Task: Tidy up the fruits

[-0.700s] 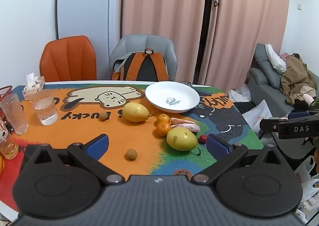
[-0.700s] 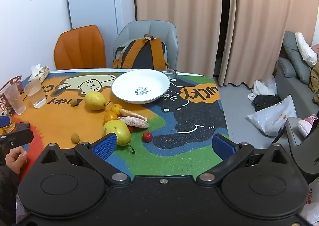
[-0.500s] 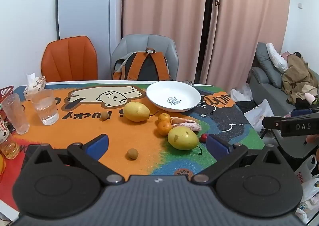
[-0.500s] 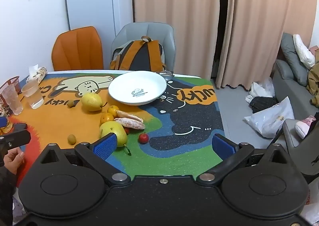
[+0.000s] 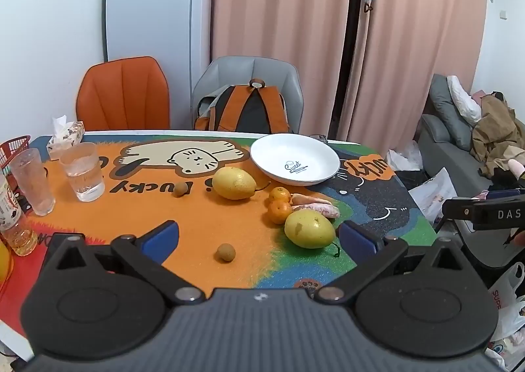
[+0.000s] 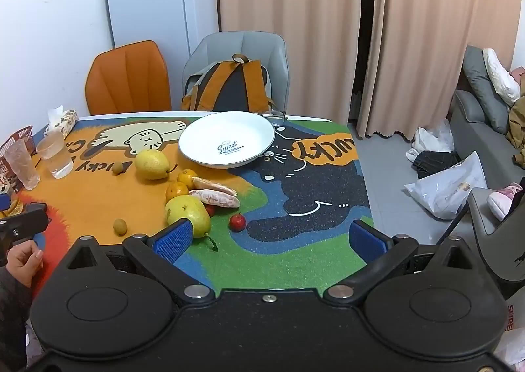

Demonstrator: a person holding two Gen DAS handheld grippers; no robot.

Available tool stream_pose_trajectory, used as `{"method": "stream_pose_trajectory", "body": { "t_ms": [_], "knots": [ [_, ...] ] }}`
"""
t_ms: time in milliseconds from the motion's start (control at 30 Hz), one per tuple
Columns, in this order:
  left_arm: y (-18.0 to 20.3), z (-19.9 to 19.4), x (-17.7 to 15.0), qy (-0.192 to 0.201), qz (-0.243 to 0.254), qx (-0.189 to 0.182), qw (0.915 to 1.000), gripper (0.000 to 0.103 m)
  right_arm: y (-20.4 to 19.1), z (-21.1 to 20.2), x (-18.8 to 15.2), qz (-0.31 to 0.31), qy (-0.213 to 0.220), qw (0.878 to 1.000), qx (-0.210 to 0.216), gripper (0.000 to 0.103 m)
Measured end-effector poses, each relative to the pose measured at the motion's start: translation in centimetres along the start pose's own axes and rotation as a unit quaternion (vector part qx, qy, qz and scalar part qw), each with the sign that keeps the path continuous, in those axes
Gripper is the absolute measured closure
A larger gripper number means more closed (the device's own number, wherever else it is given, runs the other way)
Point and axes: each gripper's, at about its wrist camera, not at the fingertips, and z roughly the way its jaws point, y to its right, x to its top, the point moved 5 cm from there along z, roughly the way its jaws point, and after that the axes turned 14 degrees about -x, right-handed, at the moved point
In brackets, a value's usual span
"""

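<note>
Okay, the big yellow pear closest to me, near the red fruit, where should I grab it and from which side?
Judging by its pose, grip the nearer pear across its broad middle, coming from above on the near side with the open right gripper. It lies on its side, stem pointing toward you, with pomelo segments and a tangerine crowding its far side.

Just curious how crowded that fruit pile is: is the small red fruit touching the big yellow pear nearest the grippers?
Apart. In the right wrist view the small red fruit sits with a strip of green mat between it and the near yellow pear.
</note>
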Motion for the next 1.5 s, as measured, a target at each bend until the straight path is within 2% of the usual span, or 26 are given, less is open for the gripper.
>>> {"method": "stream_pose_trajectory", "body": {
  "t_ms": [700, 1500],
  "knots": [
    [0.22, -0.02, 0.15, 0.004, 0.004, -0.001, 1.0, 0.0, 0.14, -0.09, 0.01, -0.005, 0.012, 1.0, -0.004, 0.0],
    [0.28, -0.2, -0.09, 0.004, 0.004, 0.001, 1.0, 0.0, 0.56, 0.37, -0.3, -0.003, 0.005, 1.0, -0.007, 0.0]
  ]
}}
